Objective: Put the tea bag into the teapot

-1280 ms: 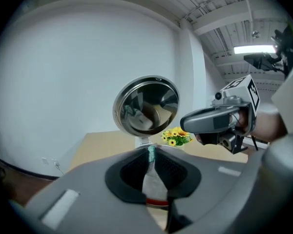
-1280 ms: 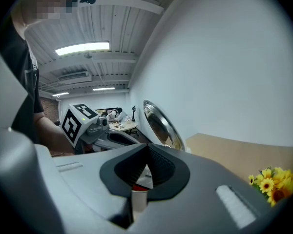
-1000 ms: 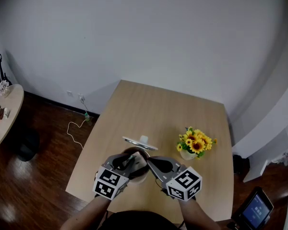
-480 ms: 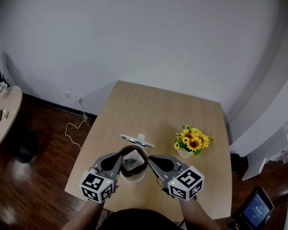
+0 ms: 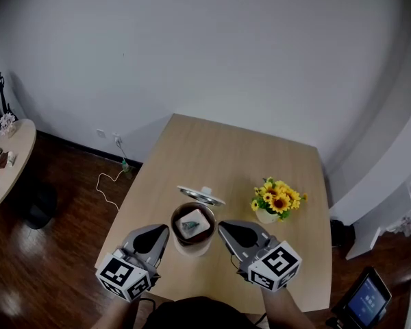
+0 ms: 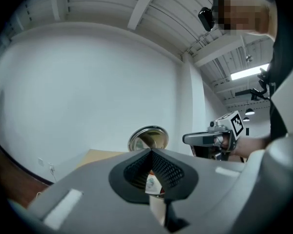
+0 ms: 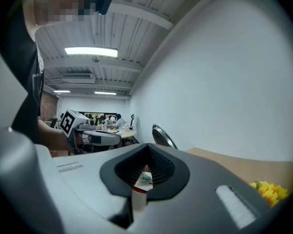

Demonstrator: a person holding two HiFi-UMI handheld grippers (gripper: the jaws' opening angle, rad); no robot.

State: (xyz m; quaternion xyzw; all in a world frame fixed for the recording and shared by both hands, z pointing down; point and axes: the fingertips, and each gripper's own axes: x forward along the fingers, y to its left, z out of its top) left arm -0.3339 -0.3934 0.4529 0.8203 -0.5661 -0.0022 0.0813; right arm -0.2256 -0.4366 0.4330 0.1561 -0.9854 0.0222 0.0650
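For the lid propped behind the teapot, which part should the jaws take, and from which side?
Probably the upper rim of the lid, taken from above. The lid stands tilted behind the teapot with its shiny face toward the grippers, so its thin edge sits raised and free. The white knob appears to be on the far side. The right gripper, jaws shut, looks nearer.

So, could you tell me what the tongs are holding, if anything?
Nothing: left tongs and right tongs are shut, empty; tea bag lies in the teapot.

A ceiling strip light point(image 7: 90, 51) gives soft, even brightness; fisheye-curved edges, dark corners, blurred foreground.
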